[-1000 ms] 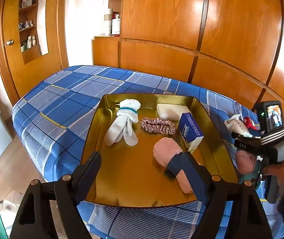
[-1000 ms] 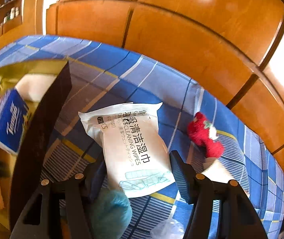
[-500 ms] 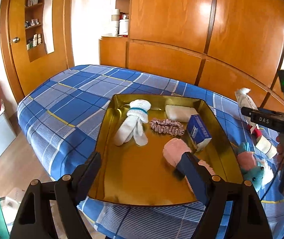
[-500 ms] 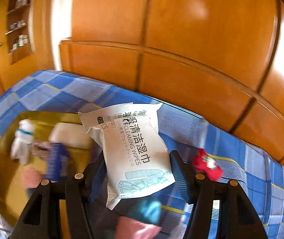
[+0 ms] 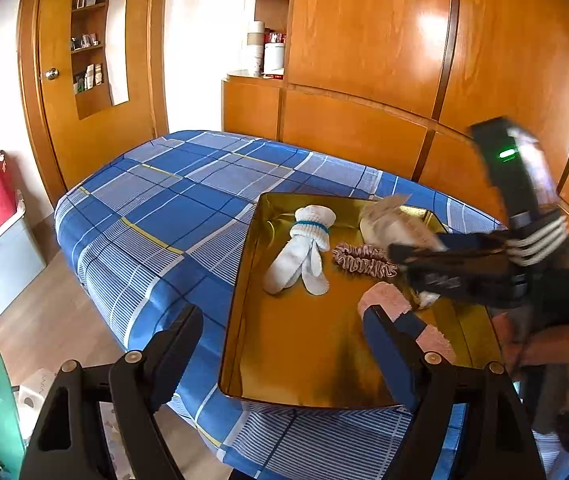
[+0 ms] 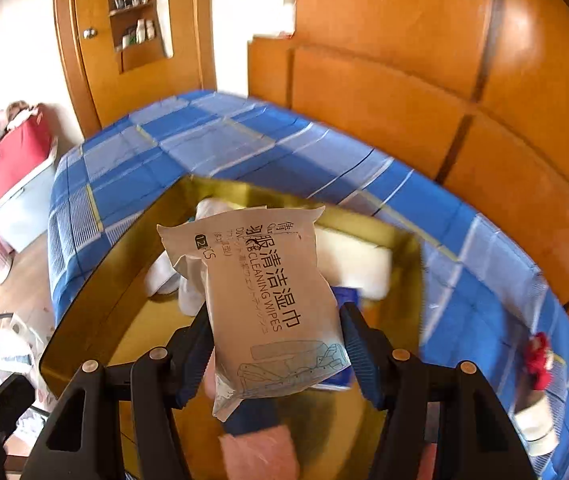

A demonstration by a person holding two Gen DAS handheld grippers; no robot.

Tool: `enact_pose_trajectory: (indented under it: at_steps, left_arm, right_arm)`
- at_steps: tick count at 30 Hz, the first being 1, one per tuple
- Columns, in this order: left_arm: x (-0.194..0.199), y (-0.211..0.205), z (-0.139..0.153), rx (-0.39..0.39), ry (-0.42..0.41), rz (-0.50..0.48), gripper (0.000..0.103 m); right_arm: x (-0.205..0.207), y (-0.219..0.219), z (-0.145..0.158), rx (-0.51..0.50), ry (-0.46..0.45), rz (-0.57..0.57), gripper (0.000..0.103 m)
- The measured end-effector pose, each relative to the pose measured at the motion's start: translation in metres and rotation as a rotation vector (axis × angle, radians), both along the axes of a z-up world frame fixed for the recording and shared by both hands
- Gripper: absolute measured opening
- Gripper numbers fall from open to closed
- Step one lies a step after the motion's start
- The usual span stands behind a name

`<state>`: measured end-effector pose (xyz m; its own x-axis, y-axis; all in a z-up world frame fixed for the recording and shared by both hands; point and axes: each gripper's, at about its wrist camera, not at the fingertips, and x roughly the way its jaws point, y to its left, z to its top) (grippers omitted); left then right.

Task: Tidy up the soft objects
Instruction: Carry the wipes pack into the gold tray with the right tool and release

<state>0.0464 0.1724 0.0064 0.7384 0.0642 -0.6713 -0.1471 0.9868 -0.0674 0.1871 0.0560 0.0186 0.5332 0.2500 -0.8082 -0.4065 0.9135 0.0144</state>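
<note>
Wipes pack [image 6: 268, 300] sits clamped in right gripper [image 6: 274, 344] over gold tray [image 6: 96, 300], seemingly midair; left gripper [image 5: 284, 344] gapes empty.

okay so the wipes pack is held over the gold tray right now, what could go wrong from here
1. The right gripper pinches only the lower end of the cleaning wipes pack; most of it sticks out unsupported, so it could slip.
2. The gold tray already holds white socks, a scrunchie and a pink slipper; a drop there may land on them.
3. The open left gripper sits near the tray's front, so the hands could bump.
</note>
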Motion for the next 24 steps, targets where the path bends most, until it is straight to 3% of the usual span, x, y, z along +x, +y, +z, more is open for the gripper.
enact_pose_trajectory:
  at_steps: [5,11,20,24]
  left_arm:
    - [-0.001,0.002,0.0,0.006,-0.006,0.001,0.083]
    - [0.001,0.002,-0.003,0.001,0.002,-0.004,0.083]
    - [0.004,-0.001,-0.006,0.003,0.015,-0.007,0.083]
    - [0.005,-0.001,-0.007,0.003,0.021,-0.009,0.083]
  right_arm:
    - [0.012,0.017,-0.021,-0.053,0.024,0.002,0.062]
    - [0.022,0.025,-0.025,-0.121,0.004,0.0,0.062]
    - [0.032,0.038,-0.046,-0.295,-0.022,0.027,0.063]
    - [0.033,0.034,-0.056,-0.3,0.005,0.012,0.063]
